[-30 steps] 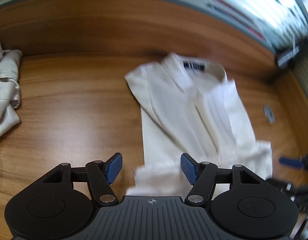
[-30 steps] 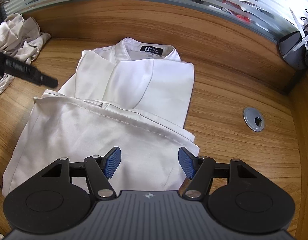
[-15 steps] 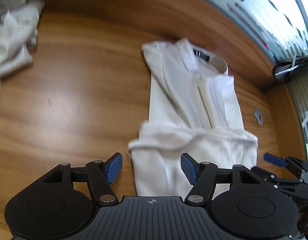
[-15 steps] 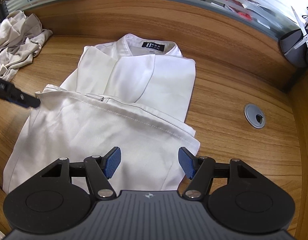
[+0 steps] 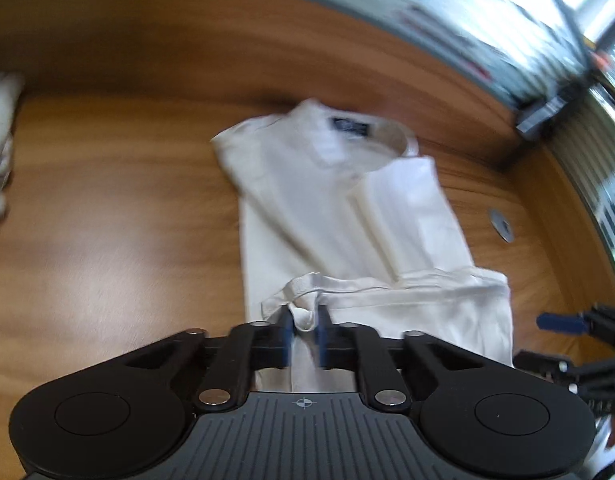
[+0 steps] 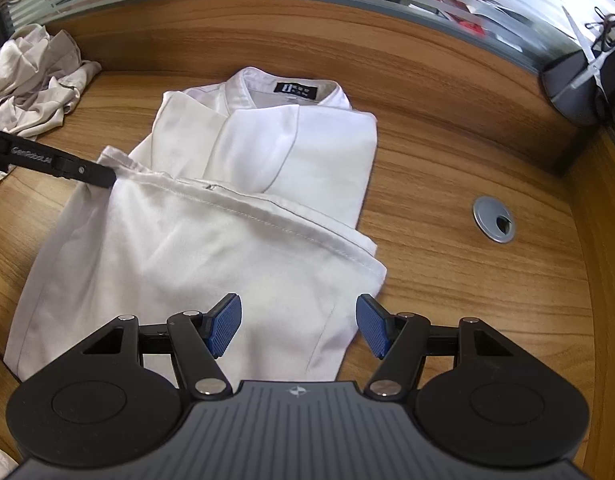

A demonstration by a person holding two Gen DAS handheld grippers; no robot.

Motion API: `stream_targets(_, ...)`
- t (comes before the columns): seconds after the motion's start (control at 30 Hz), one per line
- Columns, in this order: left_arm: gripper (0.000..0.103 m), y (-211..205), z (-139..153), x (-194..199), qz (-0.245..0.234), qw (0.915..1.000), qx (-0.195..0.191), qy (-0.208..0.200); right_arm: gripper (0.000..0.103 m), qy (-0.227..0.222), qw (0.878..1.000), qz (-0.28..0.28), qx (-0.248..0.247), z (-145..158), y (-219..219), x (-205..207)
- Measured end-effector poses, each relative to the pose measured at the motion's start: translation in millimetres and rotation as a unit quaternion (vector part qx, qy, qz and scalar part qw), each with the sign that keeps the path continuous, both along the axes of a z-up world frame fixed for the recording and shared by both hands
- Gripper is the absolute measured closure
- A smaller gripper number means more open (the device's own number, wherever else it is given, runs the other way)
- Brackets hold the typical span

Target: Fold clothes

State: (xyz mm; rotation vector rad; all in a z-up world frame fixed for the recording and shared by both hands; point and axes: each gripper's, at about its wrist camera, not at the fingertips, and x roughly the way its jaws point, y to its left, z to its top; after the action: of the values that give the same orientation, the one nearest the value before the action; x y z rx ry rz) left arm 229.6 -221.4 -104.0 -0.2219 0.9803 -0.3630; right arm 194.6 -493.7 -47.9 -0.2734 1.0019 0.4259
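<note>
White shirt (image 6: pixel 211 248) lies half-folded on the desk (image 6: pixel 447 280). Left gripper (image 5: pixel 304 334) is clamped on its hem corner. Right gripper (image 6: pixel 298 324) hovers above it, jaws spread.

The shirt (image 6: pixel 211 240) lies mid-desk (image 6: pixel 467 280), crumpled clothes (image 6: pixel 31 84) far left, grommet (image 6: pixel 494 219) to its right

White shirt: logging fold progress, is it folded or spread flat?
Partly folded: the white shirt has its hem doubled toward the collar, left tongs pinching one corner.

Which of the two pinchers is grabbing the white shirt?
The left gripper: its jaws are pinched shut on the folded hem corner of the white shirt. The right gripper hovers over it with jaws wide apart, holding nothing.
</note>
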Motion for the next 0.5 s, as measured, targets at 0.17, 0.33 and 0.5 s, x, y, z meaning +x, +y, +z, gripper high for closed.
stream_targets(0.17, 0.093, -34, 33, -23, -0.075, 0.9953, 0.015, -0.058, 0.033, -0.001, 1.000, -0.009, 0.002, 4, -8, -6)
stream_targets(0.33, 0.092, -79, 46, -50, -0.190, 0.9783, 0.036, -0.074, 0.033, -0.004, 1.000, -0.016, 0.018, 17, -16, -9)
stream_targets(0.5, 0.092, -112, 32, -66, -0.253, 0.9628, 0.070, -0.065, 0.033, -0.008, 0.999, -0.026, 0.034, 30, -23, -5)
